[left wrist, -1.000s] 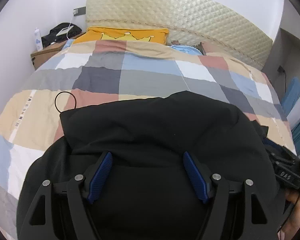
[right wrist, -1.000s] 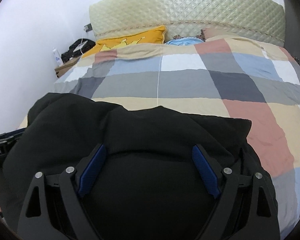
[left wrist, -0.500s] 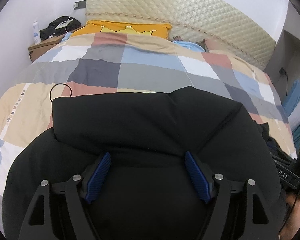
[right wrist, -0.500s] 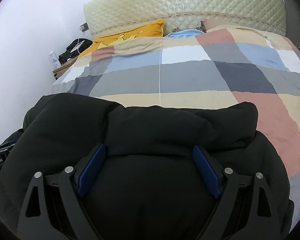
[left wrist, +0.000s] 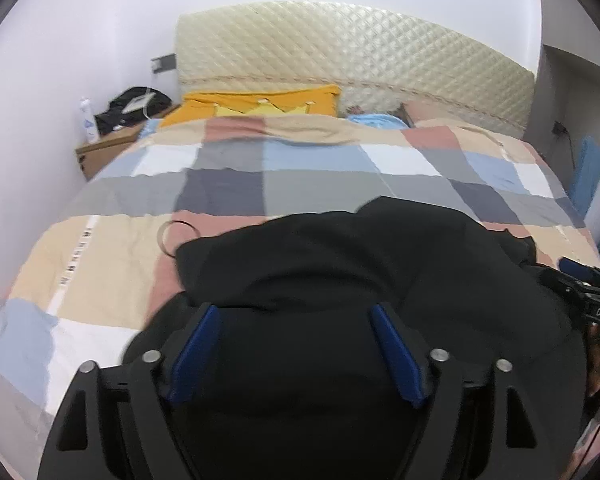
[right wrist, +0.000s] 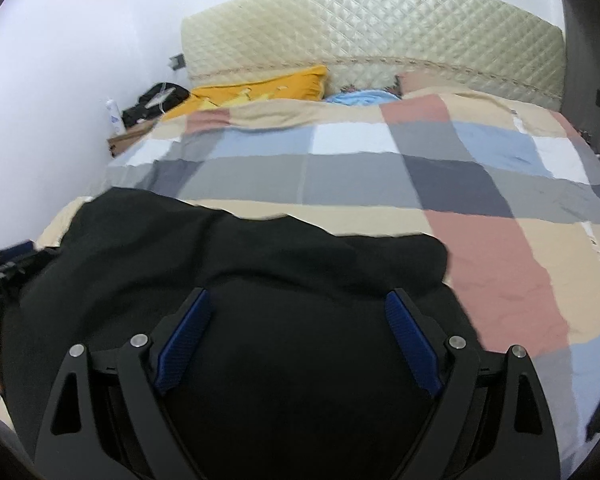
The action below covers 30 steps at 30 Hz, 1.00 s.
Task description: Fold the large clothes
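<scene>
On the checked quilt (left wrist: 228,184), the black padded jacket (left wrist: 340,264) lies bunched at the near end of the bed. My left gripper (left wrist: 296,312) hangs over it, its jaws opening; my right gripper (right wrist: 298,300) stands wide above the same dark fabric, gripping nothing.

We see a plain black garment (left wrist: 340,272) on a quilt (left wrist: 228,184) checked in beige, grey, pale blue, white, dusty pink and dark slate. A quilted cream headboard (left wrist: 340,64) shows a diamond pattern. The pillow (left wrist: 260,102) is mustard yellow with a paler yellow crown motif. Our tongs (left wrist: 296,344) are black with blue pads (left wrist: 196,344).
</scene>
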### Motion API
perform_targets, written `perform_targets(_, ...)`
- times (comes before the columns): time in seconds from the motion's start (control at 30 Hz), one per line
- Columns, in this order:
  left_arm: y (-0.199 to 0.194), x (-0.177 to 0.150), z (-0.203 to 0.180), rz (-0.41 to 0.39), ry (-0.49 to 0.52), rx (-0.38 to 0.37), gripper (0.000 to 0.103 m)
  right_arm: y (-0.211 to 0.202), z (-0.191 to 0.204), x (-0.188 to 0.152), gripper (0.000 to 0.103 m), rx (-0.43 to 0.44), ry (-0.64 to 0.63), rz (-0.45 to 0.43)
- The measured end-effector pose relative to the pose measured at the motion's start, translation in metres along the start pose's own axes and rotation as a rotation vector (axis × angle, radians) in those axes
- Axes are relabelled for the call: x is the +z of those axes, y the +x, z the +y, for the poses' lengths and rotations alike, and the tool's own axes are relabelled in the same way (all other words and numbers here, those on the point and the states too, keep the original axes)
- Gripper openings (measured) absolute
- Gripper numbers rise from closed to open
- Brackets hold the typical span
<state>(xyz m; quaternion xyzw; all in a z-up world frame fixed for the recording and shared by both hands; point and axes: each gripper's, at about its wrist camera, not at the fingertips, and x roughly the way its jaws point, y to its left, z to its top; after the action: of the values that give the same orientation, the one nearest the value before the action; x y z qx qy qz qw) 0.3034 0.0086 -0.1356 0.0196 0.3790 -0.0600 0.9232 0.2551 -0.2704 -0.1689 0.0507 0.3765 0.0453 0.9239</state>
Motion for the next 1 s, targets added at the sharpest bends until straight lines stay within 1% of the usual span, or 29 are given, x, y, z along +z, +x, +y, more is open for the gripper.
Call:
perform_targets(0.07, 0.001, -0.003, 0.007, 0.011, -0.011, 0.015, 0.083, 0.001, -0.011, -0.004, 0.089, -0.002, 0.022, 0.010)
perform_targets(0.17, 0.006, -0.010, 0.016, 0.037, -0.039, -0.001, 0.086, 0.009, -0.021, -0.008, 0.089, 0.026, 0.078, 0.031)
perform_targets(0.3, 0.016, -0.013, 0.024, 0.070, -0.068, 0.019, 0.087, 0.020, -0.018, -0.012, 0.091, 0.022, 0.069, 0.049)
perform_targets(0.47, 0.020, -0.017, 0.025, 0.082, -0.073, 0.008, 0.090, 0.027, -0.024, -0.018, 0.094, 0.045, 0.103, 0.039)
perform_targets(0.67, 0.023, -0.023, 0.020, 0.066, -0.073, 0.036, 0.093, 0.031, -0.019, -0.022, 0.095, 0.016, 0.091, 0.029)
perform_targets(0.77, 0.019, -0.021, 0.019, 0.060, -0.072, 0.056, 0.093, 0.023, -0.017, -0.022, 0.095, -0.029, 0.084, 0.008)
perform_targets(0.83, 0.012, -0.020, 0.016, 0.056, -0.056, 0.089, 0.093, 0.010, -0.010, -0.021, 0.095, -0.080, 0.059, -0.023)
perform_targets(0.87, 0.007, -0.018, 0.014, 0.057, -0.046, 0.106, 0.093, 0.004, -0.008, -0.020, 0.095, -0.086, 0.055, -0.032)
perform_targets(0.97, -0.017, -0.014, 0.007, 0.018, -0.025, 0.134, 0.093, -0.030, 0.000, -0.016, 0.096, -0.046, 0.068, -0.080)
perform_targets(1.0, -0.029, -0.012, 0.004, -0.003, -0.023, 0.145, 0.093, -0.048, 0.004, -0.015, 0.096, -0.033, 0.069, -0.110)
